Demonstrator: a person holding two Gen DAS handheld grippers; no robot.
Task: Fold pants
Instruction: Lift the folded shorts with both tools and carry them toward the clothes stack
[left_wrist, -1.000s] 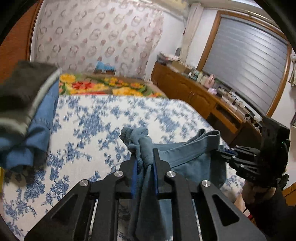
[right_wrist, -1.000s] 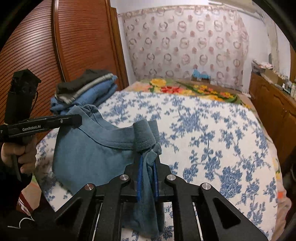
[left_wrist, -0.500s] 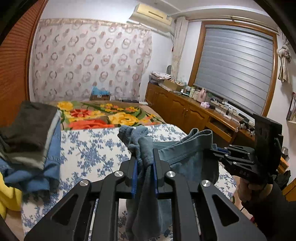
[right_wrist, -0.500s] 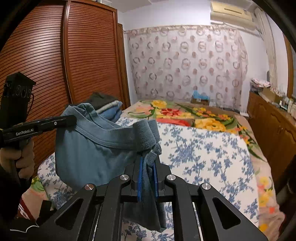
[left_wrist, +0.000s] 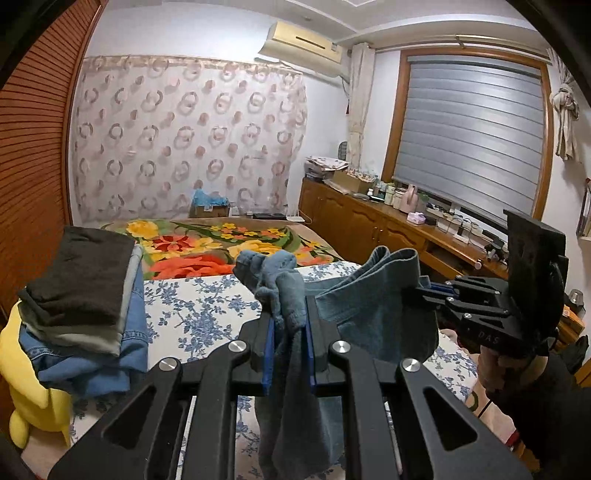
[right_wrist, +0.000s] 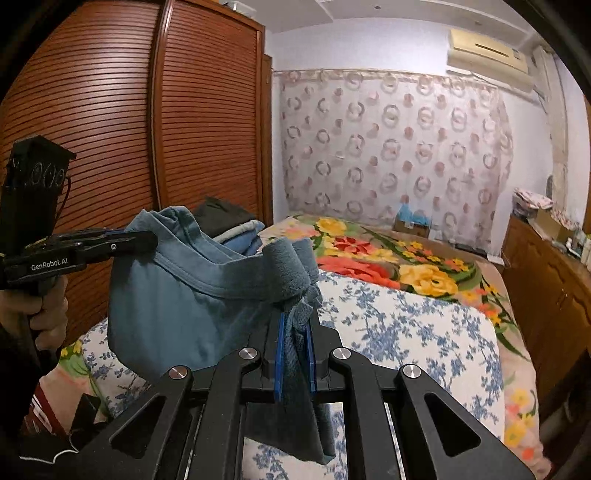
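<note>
The blue-grey pants (left_wrist: 373, 317) hang in the air above the bed, held by the waistband between both grippers. My left gripper (left_wrist: 288, 325) is shut on one end of the waistband, cloth bunched above its blue pads. My right gripper (right_wrist: 295, 332) is shut on the other end. In the right wrist view the pants (right_wrist: 173, 306) sag between my right gripper and the left gripper (right_wrist: 147, 238) at left. In the left wrist view the right gripper (left_wrist: 424, 291) shows at right, clamping the band.
A stack of folded clothes (left_wrist: 81, 306) lies at the left of the bed (left_wrist: 207, 306), on a yellow plush toy (left_wrist: 26, 391). A floral blanket (left_wrist: 221, 247) covers the far end. A wooden wardrobe (right_wrist: 110, 147) stands left, a cluttered wooden sideboard (left_wrist: 399, 229) right.
Both grippers have risen with the pants, lifting them off the bed; the views now tilt up toward the curtain and ceiling. Both grips are unchanged.
</note>
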